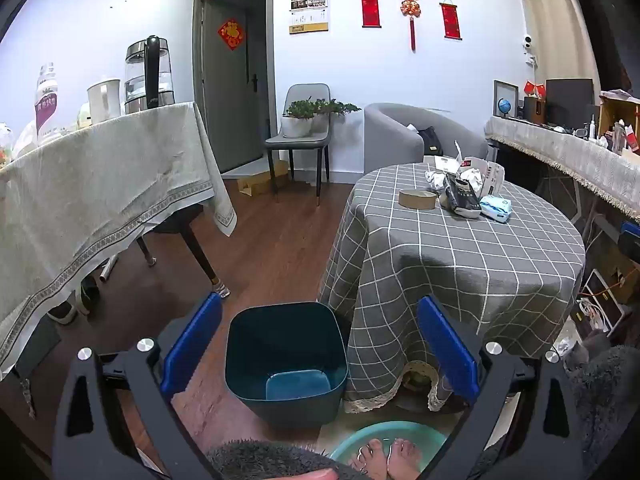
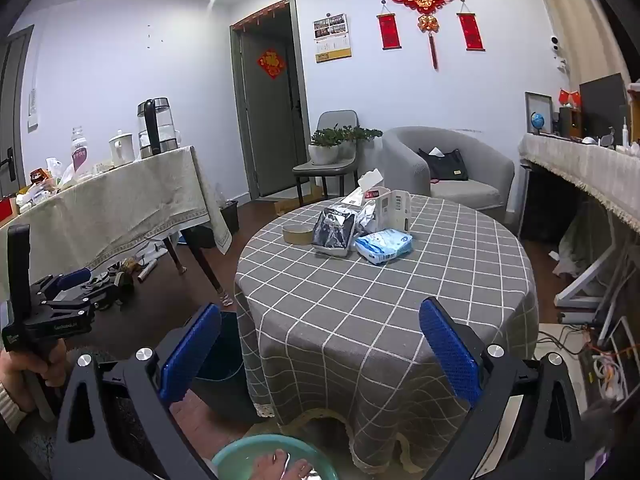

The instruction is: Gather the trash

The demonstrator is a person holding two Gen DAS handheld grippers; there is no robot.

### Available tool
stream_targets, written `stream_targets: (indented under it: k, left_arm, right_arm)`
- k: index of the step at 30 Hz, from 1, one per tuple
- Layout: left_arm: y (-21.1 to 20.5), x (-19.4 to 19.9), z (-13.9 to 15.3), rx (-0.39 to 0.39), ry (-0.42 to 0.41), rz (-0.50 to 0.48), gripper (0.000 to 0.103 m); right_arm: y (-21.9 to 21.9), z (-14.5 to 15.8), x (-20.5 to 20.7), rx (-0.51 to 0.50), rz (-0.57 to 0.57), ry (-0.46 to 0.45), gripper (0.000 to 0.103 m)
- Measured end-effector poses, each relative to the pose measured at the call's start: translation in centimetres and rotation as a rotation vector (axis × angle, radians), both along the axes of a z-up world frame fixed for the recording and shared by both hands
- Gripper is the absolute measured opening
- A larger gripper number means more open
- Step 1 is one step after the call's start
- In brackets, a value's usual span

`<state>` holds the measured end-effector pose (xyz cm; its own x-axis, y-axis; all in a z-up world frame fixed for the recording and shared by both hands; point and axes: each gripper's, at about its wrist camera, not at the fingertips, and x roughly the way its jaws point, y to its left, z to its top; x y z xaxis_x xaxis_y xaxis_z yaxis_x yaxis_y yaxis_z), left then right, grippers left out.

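Trash sits in a cluster toward the far side of the round table [image 2: 400, 300], which wears a grey checked cloth. In the right wrist view the pile holds a roll of brown tape [image 2: 297, 233], a dark crumpled wrapper [image 2: 334, 231], a blue-and-white tissue pack [image 2: 384, 245], a white carton [image 2: 394, 210] standing upright and some crumpled white paper [image 2: 366, 214] between the wrapper and the carton. The tape lies just beside the wrapper, and the tissue pack touches or nearly touches the wrapper's other side.

The right gripper [image 2: 320, 354] hangs over the near edge of the table, well apart from the pile, its blue jaws spread wide with nothing between them. The left gripper [image 1: 320, 350] is lower and points at the floor, jaws likewise spread wide and holding nothing. Between them in the left wrist view stands a dark teal bin [image 1: 285, 360], open at the top, on the wooden floor just beside the hanging tablecloth. A green basin [image 1: 384, 446] with bare feet in water lies just beside the bin, nearer the camera.
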<state>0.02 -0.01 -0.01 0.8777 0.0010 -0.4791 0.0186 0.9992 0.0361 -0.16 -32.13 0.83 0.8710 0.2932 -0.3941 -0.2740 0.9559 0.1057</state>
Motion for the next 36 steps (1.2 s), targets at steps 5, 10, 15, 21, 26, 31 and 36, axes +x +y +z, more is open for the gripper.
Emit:
stream_targets:
  k: [5, 10, 15, 21, 26, 31, 36]
  left_arm:
    - [-0.04, 0.01, 0.01, -0.001, -0.002, 0.001, 0.100]
    - [0.02, 0.00, 0.01, -0.006, -0.002, -0.001, 0.100]
    - [0.15, -0.11, 0.05, -0.007, -0.002, -0.001, 0.100]
    - [0.03, -0.03, 0.02, -0.009, -0.001, 0.000, 0.100]
    - [0.02, -0.06, 0.04, -0.009, -0.001, 0.000, 0.100]
    - [0.05, -0.03, 0.03, -0.011, 0.001, 0.000, 0.100]
    - [0.07, -0.02, 0.03, -0.012, 0.002, 0.000, 0.100]
  right_arm:
    - [-0.02, 0.02, -0.06, 0.004, -0.003, -0.007, 0.100]
    - [-0.32, 0.03, 0.16, 0.011, 0.000, 0.002, 0.100]
    - [-0.13, 0.30, -0.06, 0.016, -0.001, 0.003, 0.100]
    - [-0.20, -0.09, 0.11, 0.017, -0.002, 0.005, 0.100]
    - [-0.22, -0.11, 0.08, 0.019, -0.002, 0.006, 0.100]
    - [-0.21, -0.12, 0.05, 0.020, -0.002, 0.006, 0.100]
    - [-0.20, -0.09, 0.04, 0.020, -0.002, 0.006, 0.100]
